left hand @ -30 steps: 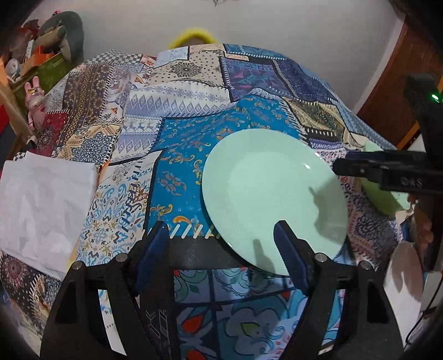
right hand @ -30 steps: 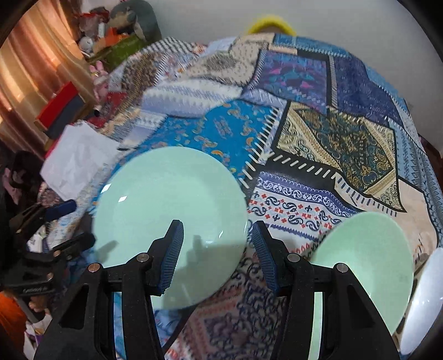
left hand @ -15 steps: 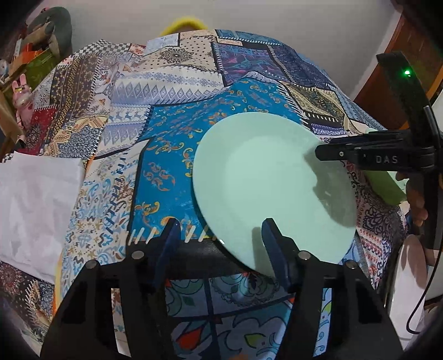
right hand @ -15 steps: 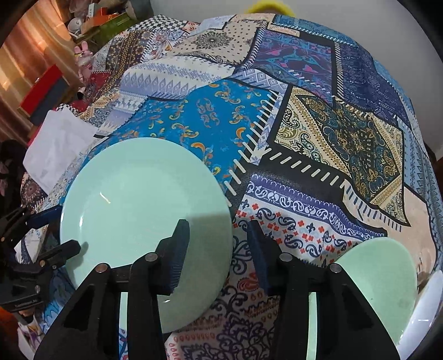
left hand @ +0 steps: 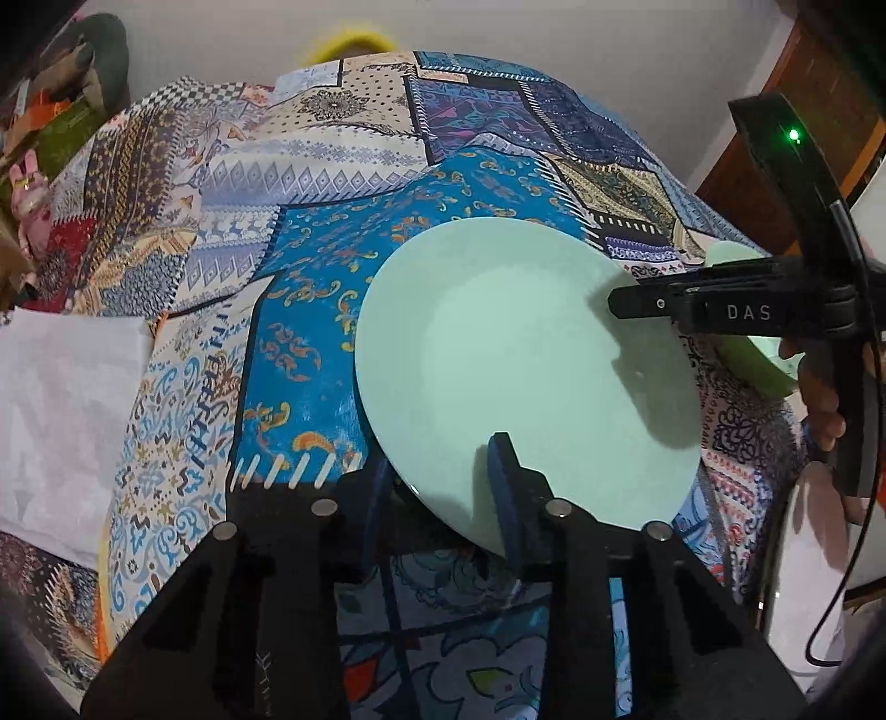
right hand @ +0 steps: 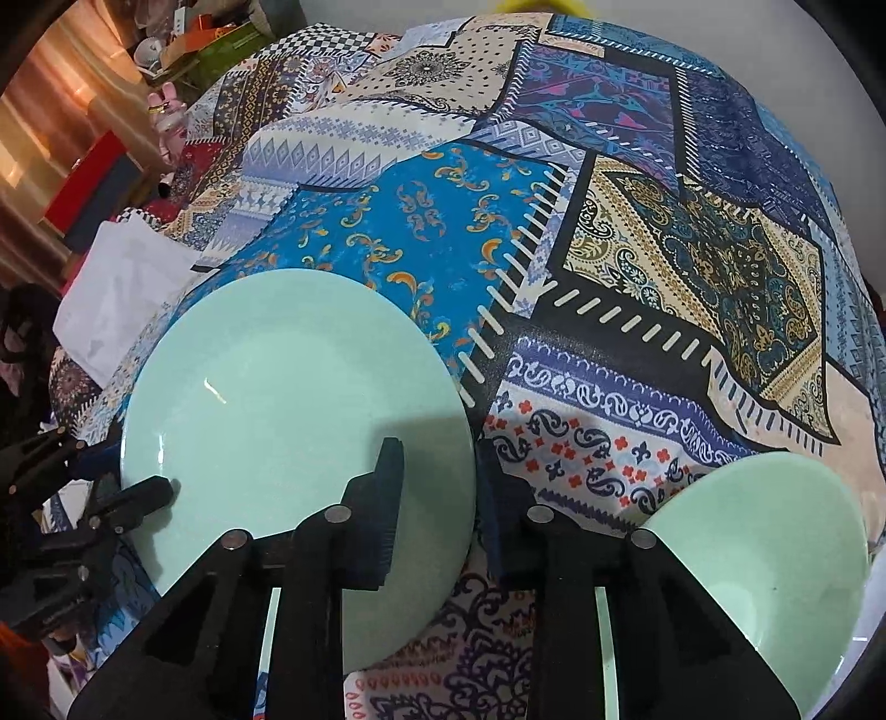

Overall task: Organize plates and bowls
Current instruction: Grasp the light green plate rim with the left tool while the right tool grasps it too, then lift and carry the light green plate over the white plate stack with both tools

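A mint-green plate (left hand: pixel 520 360) lies on the patchwork tablecloth (left hand: pixel 310 183); it also shows in the right wrist view (right hand: pixel 288 410). My left gripper (left hand: pixel 443 493) straddles the plate's near rim, one finger under it and one over, jaws still a little apart. My right gripper (right hand: pixel 437 498) straddles the plate's right rim the same way, jaws narrowed but not closed; it shows from the side in the left wrist view (left hand: pixel 653 304). A mint-green bowl (right hand: pixel 769 559) sits to the right of the plate.
A white cloth (left hand: pixel 61 410) lies at the table's left edge. A white plate (left hand: pixel 814 554) sits at the right edge beside the bowl. Toys and boxes (right hand: pixel 183 50) stand beyond the table's far left.
Both grippers have moved in onto the plate's rim and narrowed their jaws around it. The plate has stayed in place.
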A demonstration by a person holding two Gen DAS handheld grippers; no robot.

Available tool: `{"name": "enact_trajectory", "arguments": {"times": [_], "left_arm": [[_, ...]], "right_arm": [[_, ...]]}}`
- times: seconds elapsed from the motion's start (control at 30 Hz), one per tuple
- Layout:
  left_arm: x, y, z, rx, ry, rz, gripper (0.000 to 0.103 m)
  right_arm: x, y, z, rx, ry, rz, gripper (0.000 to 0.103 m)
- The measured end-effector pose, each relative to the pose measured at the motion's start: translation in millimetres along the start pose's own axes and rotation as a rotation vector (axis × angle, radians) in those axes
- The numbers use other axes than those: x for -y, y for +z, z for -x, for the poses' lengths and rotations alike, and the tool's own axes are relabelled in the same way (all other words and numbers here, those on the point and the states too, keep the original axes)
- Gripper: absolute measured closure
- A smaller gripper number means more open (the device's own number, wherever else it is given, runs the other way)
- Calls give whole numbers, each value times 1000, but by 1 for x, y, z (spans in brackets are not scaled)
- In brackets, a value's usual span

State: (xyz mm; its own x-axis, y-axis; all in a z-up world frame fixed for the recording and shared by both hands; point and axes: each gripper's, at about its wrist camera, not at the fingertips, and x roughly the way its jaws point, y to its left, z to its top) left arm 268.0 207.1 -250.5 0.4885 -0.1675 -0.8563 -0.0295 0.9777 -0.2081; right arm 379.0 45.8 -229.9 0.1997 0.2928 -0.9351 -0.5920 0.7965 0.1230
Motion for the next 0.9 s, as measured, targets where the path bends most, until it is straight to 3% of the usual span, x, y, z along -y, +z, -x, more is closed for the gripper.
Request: {"name": "enact_trajectory", "arguments": {"times": [0.5, 0.9], "left_arm": [[-21, -40, 31, -6, 57, 18, 71], [-26, -53, 37, -19, 45, 10, 70]], "right_arm": [[-40, -43, 10, -27, 116, 79, 82], [-48, -43, -3, -44, 154, 70, 82]]}}
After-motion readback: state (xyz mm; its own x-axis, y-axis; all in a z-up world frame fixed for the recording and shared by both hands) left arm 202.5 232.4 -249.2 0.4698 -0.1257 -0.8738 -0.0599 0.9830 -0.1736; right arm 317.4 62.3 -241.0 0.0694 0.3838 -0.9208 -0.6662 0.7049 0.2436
